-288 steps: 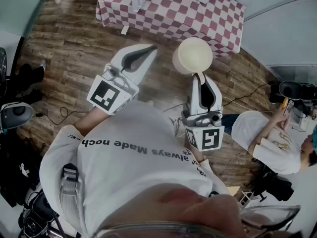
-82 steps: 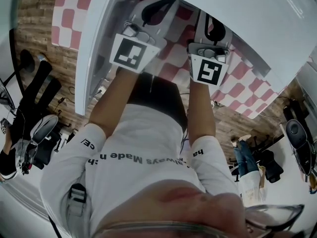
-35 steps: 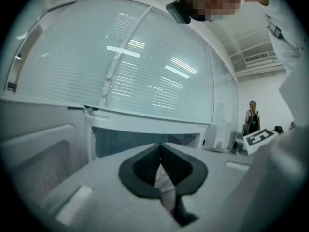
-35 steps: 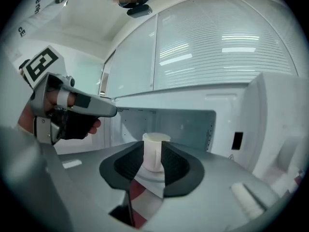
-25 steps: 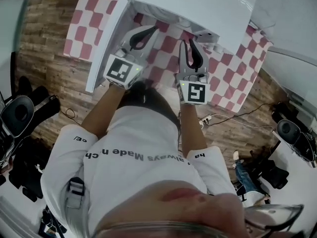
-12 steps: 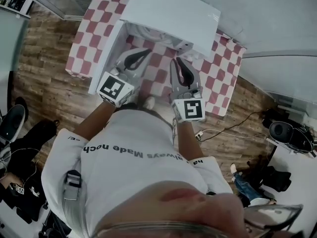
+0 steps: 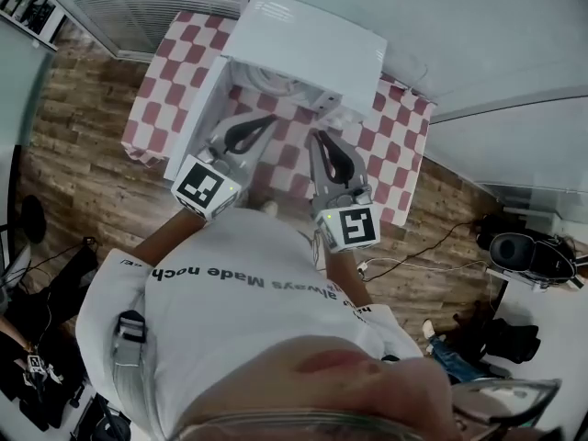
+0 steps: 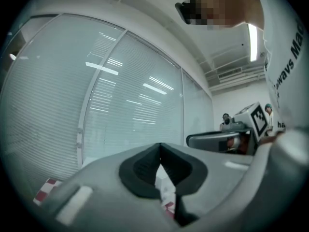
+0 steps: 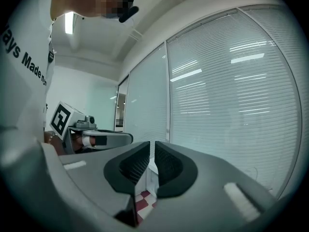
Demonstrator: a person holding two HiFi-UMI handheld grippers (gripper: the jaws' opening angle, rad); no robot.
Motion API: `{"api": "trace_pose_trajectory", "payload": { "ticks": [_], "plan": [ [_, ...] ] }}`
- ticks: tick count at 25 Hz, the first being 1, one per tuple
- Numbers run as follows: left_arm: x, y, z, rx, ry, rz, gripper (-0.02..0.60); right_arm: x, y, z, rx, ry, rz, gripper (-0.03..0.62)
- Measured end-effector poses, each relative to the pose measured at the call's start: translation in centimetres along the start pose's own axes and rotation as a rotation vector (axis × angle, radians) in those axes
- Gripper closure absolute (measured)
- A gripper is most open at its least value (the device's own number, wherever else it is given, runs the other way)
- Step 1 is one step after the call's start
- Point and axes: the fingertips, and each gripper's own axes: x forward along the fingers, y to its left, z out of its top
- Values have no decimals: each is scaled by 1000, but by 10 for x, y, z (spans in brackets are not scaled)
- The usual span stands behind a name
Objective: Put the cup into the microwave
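The white microwave point(image 7: 308, 39) stands on the red-and-white checkered table point(image 7: 161, 81), its door point(image 7: 196, 108) swung open to the left. I cannot make out the cup; the cavity point(image 7: 276, 81) shows only pale shapes. My left gripper point(image 7: 268, 120) hangs in front of the opening, shut, with nothing in it point(image 8: 160, 146). Beside it, my right gripper point(image 7: 316, 137) is closing; a narrow slit remains between its pads and nothing is between them point(image 9: 152, 144). Both point level towards a wall of blinds.
Wooden floor surrounds the table, with a cable point(image 7: 432, 246) and dark equipment point(image 7: 519, 251) at the right. Glass walls with blinds point(image 7: 175, 7) run behind the table. Each gripper view shows the other gripper beside it point(image 8: 227, 139).
Both grippers have drawn back from the microwave and risen, so the microwave and table look smaller. The right jaws have narrowed. The door stays open.
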Motion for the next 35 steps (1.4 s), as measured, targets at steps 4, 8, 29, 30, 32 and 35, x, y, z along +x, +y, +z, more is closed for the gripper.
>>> {"api": "trace_pose_trajectory", "payload": {
  "ticks": [4,8,29,30,32,35],
  "plan": [
    [-5,-11,11,5,-12,-12,578,-11,9,14,-19,-11,15,565],
    [-9,-21,18,8,-15,-28,578,-19,19,29,-1,-38,2,566],
    [-17,-33,23,16,-35,-45,578,-34,29,39,-24,-50,-20,582],
    [-18,-33,23,14,-36,-43,578,-35,30,39,-24,-50,-21,582],
    [-19,-35,21,17,-27,-41,578,-37,30,39,-27,-53,-23,583],
    [-19,-38,23,24,-40,-42,578,-40,30,36,-34,-46,-19,583]
  ]
}}
